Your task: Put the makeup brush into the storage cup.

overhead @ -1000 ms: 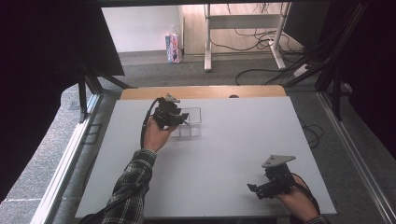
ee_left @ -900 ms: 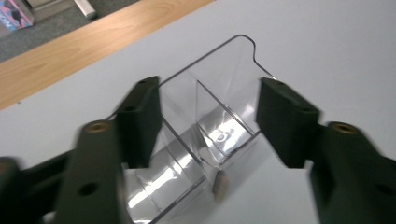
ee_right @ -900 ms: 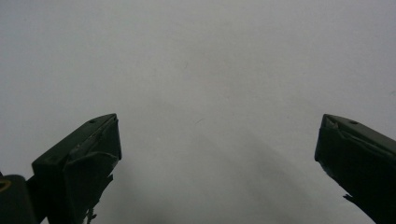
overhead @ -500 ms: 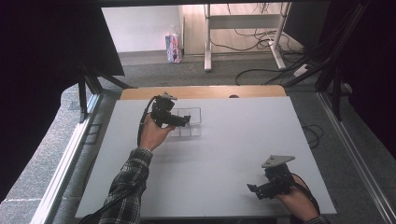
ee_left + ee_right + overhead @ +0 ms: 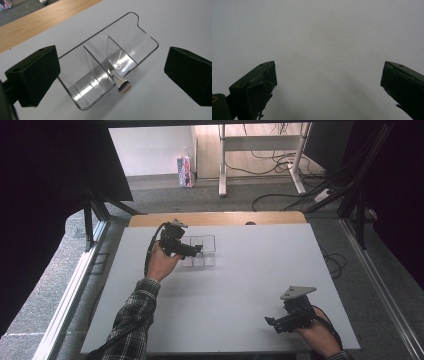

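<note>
A clear plastic box (image 5: 147,37) with several compartments stands on the white table (image 5: 240,285) at the far left. A small brush (image 5: 123,86) leans in one compartment, its dark bristle head poking over the near wall. My left gripper (image 5: 112,68) hovers just above the clear box (image 5: 206,242). Its jaws have just been opening and now stand wide, one on each side of the box, touching nothing. In the high view the left gripper (image 5: 192,251) points right over the box. My right gripper (image 5: 272,322) rests near the front right edge, open (image 5: 328,80) over bare table.
A wooden strip (image 5: 215,218) runs along the table's far edge. Beyond it on the floor are a pink carton (image 5: 185,170), desk legs and loose cables (image 5: 280,200). Metal rails flank the table on both sides.
The left gripper's jaws have spread apart above the clear box. Both hands stay where they were.
</note>
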A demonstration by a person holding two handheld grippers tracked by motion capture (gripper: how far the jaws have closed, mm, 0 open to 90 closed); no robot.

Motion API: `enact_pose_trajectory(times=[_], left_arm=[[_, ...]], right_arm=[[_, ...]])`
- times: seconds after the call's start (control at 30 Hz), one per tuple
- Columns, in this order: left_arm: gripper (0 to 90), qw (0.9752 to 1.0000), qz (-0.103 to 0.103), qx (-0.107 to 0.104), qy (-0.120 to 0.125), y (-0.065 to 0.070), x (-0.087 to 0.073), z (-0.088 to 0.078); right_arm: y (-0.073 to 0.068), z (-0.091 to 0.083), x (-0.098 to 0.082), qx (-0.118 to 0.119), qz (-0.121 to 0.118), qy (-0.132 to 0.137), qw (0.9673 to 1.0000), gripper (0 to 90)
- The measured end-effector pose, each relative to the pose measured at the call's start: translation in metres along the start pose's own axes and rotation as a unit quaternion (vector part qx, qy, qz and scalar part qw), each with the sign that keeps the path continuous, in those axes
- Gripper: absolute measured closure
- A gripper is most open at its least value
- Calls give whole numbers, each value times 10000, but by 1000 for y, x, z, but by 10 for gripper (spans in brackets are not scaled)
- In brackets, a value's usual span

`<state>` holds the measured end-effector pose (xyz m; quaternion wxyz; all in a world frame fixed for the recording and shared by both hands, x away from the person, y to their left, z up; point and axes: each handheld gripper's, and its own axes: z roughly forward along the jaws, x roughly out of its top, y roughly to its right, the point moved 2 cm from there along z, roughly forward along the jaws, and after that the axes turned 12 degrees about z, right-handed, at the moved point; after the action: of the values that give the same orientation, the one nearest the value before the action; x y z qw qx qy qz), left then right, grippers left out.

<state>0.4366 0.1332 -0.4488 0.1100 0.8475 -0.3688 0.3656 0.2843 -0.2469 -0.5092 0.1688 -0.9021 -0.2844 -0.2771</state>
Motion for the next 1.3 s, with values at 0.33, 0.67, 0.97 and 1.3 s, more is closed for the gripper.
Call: enact_pose_trajectory(times=[0.33,0.67,0.97,1.3], left_arm=[[0,10000,46,-33,-42,-2,-6,-8],[0,9999,47,-87,29,-1,-14,-15],[0,9999,81,-66,96,2,-19,-24],[0,9999,58,-32,123,4,-29,-31]], right_arm=[[0,0,0,1,18,25,10000,0],[0,0,0,0,17,9,10000,0],[0,0,0,-7,19,8,10000,0],[0,0,1,35,88,58,9999,0]])
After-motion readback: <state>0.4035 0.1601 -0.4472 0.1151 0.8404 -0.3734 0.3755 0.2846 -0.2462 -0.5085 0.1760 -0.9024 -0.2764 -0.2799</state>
